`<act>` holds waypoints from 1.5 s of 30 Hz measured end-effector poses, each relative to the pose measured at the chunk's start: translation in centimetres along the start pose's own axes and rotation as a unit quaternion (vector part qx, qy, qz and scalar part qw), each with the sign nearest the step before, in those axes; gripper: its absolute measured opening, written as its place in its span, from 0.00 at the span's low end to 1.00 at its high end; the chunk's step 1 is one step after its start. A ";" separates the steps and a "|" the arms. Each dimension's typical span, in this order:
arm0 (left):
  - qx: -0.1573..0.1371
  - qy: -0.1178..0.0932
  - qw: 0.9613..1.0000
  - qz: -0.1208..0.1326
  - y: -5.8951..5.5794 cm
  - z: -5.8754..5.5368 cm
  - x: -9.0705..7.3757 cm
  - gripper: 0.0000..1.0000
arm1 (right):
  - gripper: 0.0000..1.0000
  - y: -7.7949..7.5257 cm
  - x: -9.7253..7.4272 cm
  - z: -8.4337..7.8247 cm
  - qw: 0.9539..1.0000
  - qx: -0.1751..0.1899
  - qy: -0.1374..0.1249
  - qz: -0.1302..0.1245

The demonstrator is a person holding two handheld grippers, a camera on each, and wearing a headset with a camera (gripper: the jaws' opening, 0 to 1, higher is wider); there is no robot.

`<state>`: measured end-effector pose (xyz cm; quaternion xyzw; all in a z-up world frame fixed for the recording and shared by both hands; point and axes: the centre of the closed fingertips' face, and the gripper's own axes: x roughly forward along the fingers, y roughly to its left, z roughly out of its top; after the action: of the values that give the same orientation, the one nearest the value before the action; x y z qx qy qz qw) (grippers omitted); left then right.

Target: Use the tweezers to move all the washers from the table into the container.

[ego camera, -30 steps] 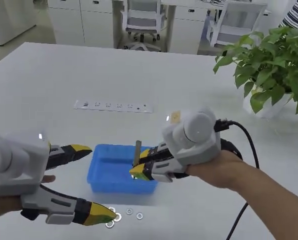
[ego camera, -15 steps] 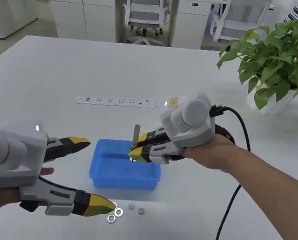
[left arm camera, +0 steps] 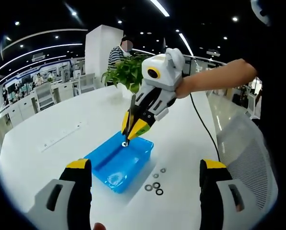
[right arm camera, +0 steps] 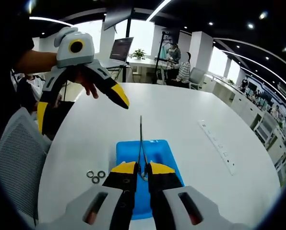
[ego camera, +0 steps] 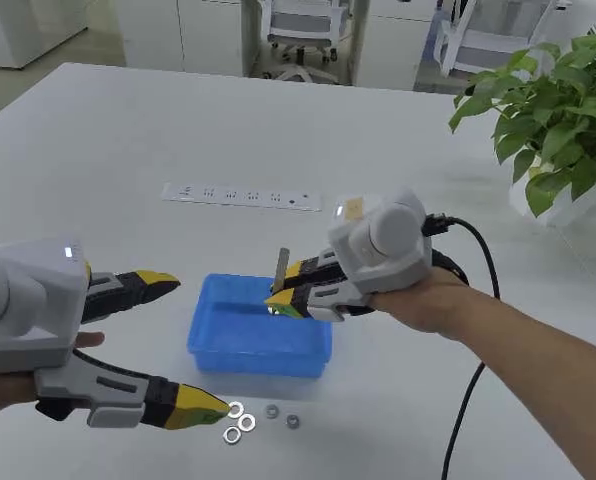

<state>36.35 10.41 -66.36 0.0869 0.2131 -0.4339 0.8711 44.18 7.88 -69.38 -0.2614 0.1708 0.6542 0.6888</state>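
Your right gripper (ego camera: pixel 281 299) has its yellow-tipped jaws drawn close together, clamped on the thin grey metal tweezers (ego camera: pixel 282 268). In the right gripper view the tweezers (right arm camera: pixel 141 139) run straight out from the narrow gap between the two tips. In the head view they stand nearly upright, upper end above the jaws and lower end dipping over the blue rectangular plastic container (ego camera: pixel 248 355). In the left gripper view a small pale ring sits at the lower tip of the tweezers (left arm camera: pixel 130 120), above the container's far end. It looks like a washer, but it is too small to be sure. Your left gripper (ego camera: pixel 188 345) is spread wide with nothing between its jaws. One jaw reaches along the container's left side, and the other lies low over the white table (ego camera: pixel 128 150) in front of it. That lower jaw's tip ends just beside a cluster of three flat silver metal washers (ego camera: pixel 237 422), which lie on the table near the container's front wall, outside it. Two smaller metal pieces (ego camera: pixel 282 416) lie just to their right. The left gripper view shows the same loose washers (left arm camera: pixel 154 188) between your open jaws, beside the container's corner. Farther back on the table lie a white power strip (ego camera: pixel 240 197) and a green potted plant (ego camera: pixel 553 110).
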 end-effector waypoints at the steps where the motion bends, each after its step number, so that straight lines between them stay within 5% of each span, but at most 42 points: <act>1: -0.001 -0.001 1.000 0.001 0.0 0.0 -0.1 0.99 | 0.10 0.0 0.2 -0.2 1.000 0.000 0.001 0.000; 30: -0.003 0.000 1.000 -0.010 1.6 0.0 0.8 0.91 | 0.10 -0.5 3.9 -4.7 0.999 0.029 0.018 0.027; 45: 0.060 0.001 0.997 -0.042 2.6 2.1 4.2 0.55 | 0.10 0.2 4.3 -5.9 0.998 0.022 0.034 0.041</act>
<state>41.28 8.27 -66.44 0.1307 0.1910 -0.4818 0.8452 44.95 7.93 -76.65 -0.2609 0.2190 0.6688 0.6608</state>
